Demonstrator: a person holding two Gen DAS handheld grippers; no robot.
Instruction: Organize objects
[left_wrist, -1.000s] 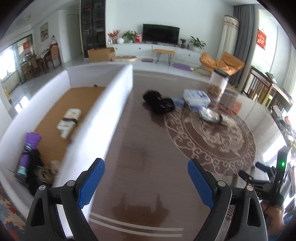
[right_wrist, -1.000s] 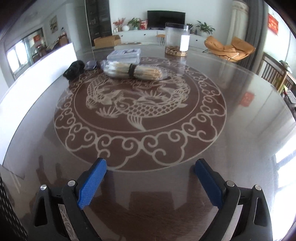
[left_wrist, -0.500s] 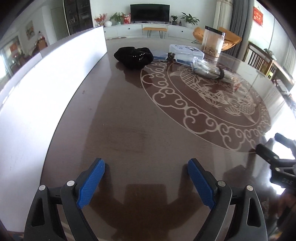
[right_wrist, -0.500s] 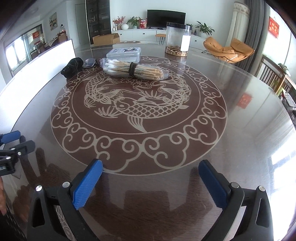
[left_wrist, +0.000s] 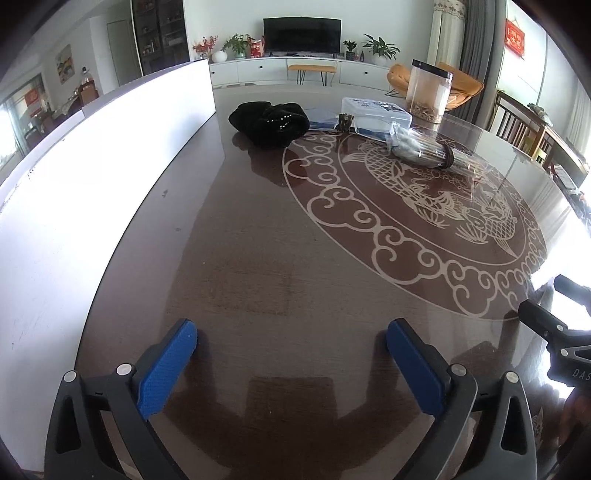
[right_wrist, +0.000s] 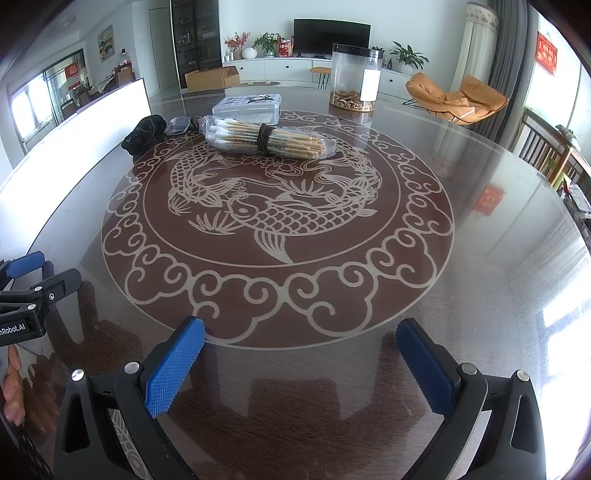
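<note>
A bundle of cotton swabs in clear wrap (right_wrist: 266, 139) lies at the far side of the round table (right_wrist: 480, 277); it also shows in the left wrist view (left_wrist: 432, 153). Behind it sit a flat clear plastic box (right_wrist: 247, 107) (left_wrist: 376, 114), a black cloth lump (right_wrist: 146, 133) (left_wrist: 269, 120) and a tall clear jar with a black lid (right_wrist: 354, 77) (left_wrist: 428, 92). My left gripper (left_wrist: 291, 350) is open and empty, low over the near table. My right gripper (right_wrist: 301, 350) is open and empty, also near the front edge.
A white box wall (left_wrist: 92, 177) runs along the table's left edge. The right gripper's body (left_wrist: 557, 339) shows at the right of the left wrist view, and the left gripper's body (right_wrist: 26, 295) at the left of the right wrist view. A small grey pouch (right_wrist: 177, 124) lies by the cloth.
The left gripper swung from over the white box and dropped low over the table. The right gripper pulled back slightly. Both stayed open.
</note>
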